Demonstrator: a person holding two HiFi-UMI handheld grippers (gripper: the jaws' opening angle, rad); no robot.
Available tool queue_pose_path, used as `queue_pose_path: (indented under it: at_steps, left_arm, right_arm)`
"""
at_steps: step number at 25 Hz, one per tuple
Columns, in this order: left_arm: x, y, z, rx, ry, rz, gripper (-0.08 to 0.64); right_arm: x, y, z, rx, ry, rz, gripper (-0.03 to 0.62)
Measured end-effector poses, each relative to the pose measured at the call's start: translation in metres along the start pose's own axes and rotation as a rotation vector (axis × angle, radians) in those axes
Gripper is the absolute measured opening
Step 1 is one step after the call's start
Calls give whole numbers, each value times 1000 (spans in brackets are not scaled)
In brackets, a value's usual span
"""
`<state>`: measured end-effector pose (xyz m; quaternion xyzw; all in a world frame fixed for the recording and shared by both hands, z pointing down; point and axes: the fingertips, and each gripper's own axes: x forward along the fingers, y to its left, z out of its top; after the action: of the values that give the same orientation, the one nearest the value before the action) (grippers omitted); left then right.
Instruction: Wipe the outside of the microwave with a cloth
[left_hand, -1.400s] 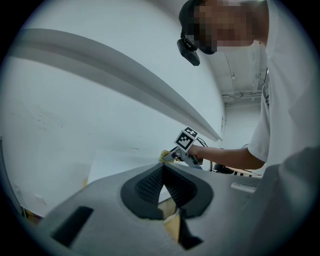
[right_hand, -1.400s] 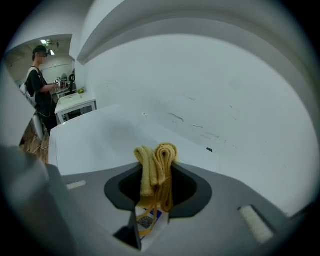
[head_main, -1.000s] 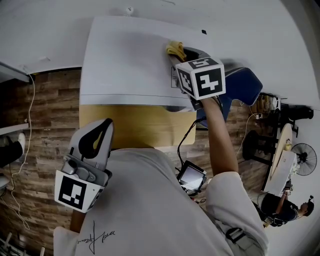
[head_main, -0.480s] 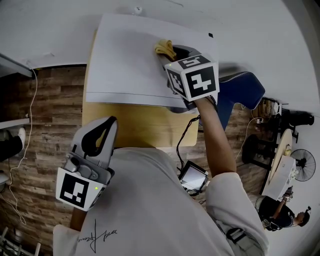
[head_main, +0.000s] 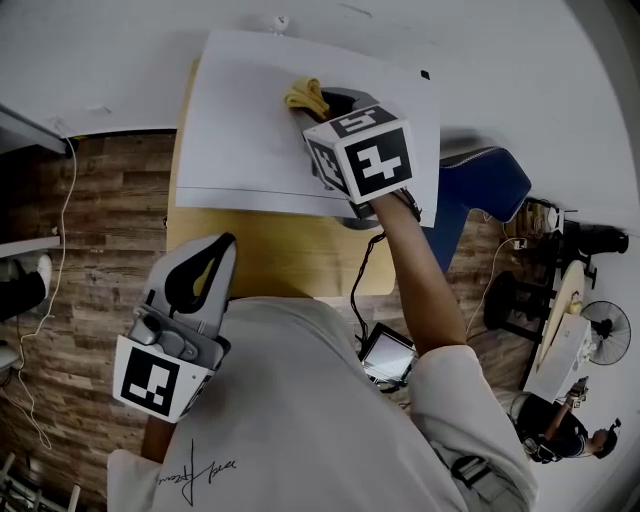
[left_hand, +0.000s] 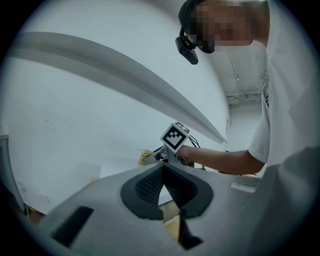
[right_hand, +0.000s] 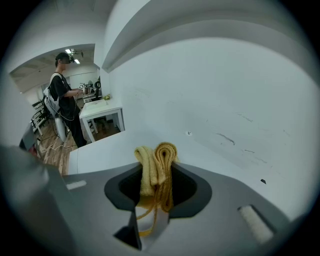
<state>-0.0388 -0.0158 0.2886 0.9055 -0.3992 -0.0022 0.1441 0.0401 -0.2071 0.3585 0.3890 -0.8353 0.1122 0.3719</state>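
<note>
My left gripper (head_main: 218, 250) is pressed together with nothing between its jaws, and sits close to my torso at the near edge of the desk (head_main: 270, 250). The white microwave (head_main: 250, 130) lies ahead of it and to its right. My right gripper (head_main: 322, 102) is over the microwave top. It pinches the folded yellow cloth (right_hand: 156, 167), which protrudes past the jaw tips onto the white surface below.
</note>
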Motion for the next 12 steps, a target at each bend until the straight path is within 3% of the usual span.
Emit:
queue_pose_path:
  at_steps: [12]
  left_arm:
    - [-4,9,-1,-13,-7,7,-9]
  right_arm:
    - [19,33,23,-11,-10,61,124]
